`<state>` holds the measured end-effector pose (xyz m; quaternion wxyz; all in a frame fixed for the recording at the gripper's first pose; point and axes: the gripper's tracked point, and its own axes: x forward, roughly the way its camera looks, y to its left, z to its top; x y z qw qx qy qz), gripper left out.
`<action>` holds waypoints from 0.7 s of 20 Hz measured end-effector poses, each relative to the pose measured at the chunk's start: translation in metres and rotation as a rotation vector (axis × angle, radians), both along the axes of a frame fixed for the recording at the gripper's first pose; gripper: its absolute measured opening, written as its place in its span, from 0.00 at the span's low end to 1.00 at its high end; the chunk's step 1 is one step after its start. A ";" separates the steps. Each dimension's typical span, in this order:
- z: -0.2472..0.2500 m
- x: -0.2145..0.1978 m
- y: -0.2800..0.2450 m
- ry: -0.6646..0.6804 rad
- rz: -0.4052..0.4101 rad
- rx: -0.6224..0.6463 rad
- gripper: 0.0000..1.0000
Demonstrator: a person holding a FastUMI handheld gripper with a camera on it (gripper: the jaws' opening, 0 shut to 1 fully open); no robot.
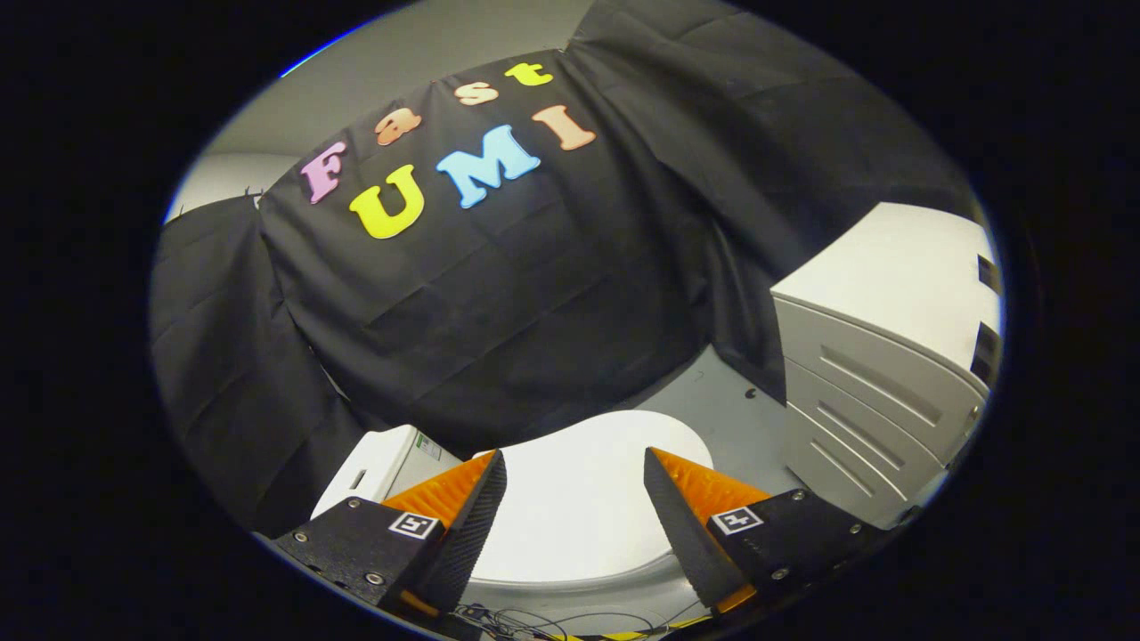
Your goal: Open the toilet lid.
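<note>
Gripper (pixel 574 499) held above the toilet, fingers spread wide apart, nothing between them, nothing gripped. Toilet lid (pixel 579 516) closed, white and flat, lying below and between the fingers and reaching a little beyond their tips; not touched by either finger as far as can be told. Rim of the toilet bowl (pixel 570 595) showing as a pale grey band under the lid's near edge. White tank (pixel 378 472) just beside the lid, past the left finger, against the black cloth wall (pixel 499 294). White cabinet (pixel 882 374) with ribbed drawer fronts off to the right, apart from the toilet. Grey floor (pixel 721 401) between the lid and the cabinet. Loose thin cables (pixel 534 621) down by the near edge, under the bowl rim.
</note>
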<state>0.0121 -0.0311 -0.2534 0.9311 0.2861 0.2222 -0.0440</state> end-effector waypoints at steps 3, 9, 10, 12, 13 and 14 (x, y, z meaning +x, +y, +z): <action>-0.019 -0.006 -0.011 0.027 -0.039 0.080 0.95; -0.069 -0.026 -0.014 0.130 -0.083 0.136 0.95; -0.076 -0.030 -0.014 0.146 -0.093 0.168 0.95; -0.094 -0.038 -0.019 0.181 -0.135 0.210 0.95; -0.105 -0.043 -0.022 0.203 -0.154 0.225 0.94; -0.113 -0.047 -0.025 0.222 -0.174 0.241 0.94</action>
